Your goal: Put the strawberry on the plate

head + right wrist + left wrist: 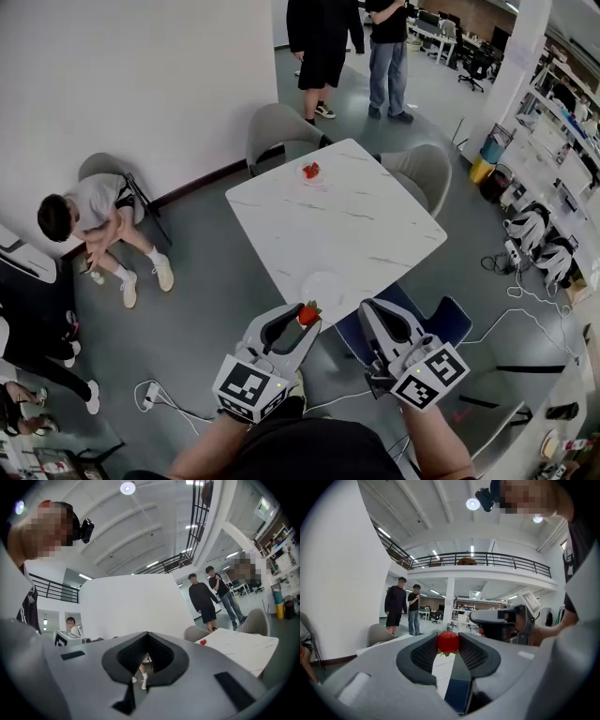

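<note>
**Strawberry held in the left hand-held gripper at the tabletop's near edge**

At far left, a seated person (89,216) bends forward beside the wall. The left hand-held gripper (304,322) has its jaws closed on a red strawberry (448,642). It is pinched right at the tips, and in the gripper view its green leaves point down. The marker cube (247,386) on this gripper carries black-and-white square patterns.

The strawberry hangs at the near edge of the white marbled tabletop (375,225). It is close to a pale plate (323,287) lying just inside that edge. A second strawberry (311,171) lies near the tabletop's far end.

The right hand-held gripper (367,307) is just beside the left one, off the tabletop, with its jaws together and nothing between them. Its cube (429,373) shows the same kind of square marker. Beyond the tabletop stand a person in black shorts (322,47) and another in jeans (386,52).
</note>
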{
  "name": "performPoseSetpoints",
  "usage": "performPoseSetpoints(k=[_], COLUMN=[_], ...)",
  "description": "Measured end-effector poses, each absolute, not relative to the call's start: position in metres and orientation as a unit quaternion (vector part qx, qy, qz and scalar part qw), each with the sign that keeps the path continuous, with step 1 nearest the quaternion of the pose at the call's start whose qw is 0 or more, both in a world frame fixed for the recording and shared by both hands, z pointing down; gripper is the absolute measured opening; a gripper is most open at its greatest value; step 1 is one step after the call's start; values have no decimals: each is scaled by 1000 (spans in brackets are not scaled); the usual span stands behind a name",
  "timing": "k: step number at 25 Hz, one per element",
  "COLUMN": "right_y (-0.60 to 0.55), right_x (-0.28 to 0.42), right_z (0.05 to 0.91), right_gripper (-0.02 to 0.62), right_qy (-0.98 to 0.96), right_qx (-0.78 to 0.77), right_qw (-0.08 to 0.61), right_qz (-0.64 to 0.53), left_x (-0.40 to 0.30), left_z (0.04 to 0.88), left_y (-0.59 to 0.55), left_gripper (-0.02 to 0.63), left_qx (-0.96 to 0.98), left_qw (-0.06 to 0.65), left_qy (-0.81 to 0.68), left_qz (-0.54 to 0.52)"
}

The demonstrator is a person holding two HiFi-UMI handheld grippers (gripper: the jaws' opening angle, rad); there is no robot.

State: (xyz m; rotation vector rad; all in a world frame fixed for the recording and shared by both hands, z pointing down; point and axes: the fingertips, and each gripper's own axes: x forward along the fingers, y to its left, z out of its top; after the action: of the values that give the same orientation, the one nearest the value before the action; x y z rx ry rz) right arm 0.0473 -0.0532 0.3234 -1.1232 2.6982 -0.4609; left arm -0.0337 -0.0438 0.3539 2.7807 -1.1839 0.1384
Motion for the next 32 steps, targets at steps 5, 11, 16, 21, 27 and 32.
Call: performPoseSetpoints(k=[5,11,16,21,27,32], right_y=[-104,-137,-167,-196,-225,-238], right_x=[29,24,31,39,55,58], right_z=[338,361,386,419,454,486], right_gripper=[3,3,3,3,3,3], right_qy=[896,886,879,879,874,871], right_qx=[-403,-420,-426,-424,-424,-422], right_qw=[83,69,67,47,32,21], right_qz=[-165,-183,-201,-213,-234,-250], left_x=[-41,-34,-20,-4,14,18], left_z=[376,415,458,508,569,620], left_y=[-93,-130,-153,-178,-201,-211], left_gripper=[146,146,146,144,146,146], left_qx=[931,937,938,932,922,911], left_qw=[48,54,65,80,90,101], left_qy=[-353,-327,-307,-300,-292,-289], left_qz=[73,108,147,188,239,277])
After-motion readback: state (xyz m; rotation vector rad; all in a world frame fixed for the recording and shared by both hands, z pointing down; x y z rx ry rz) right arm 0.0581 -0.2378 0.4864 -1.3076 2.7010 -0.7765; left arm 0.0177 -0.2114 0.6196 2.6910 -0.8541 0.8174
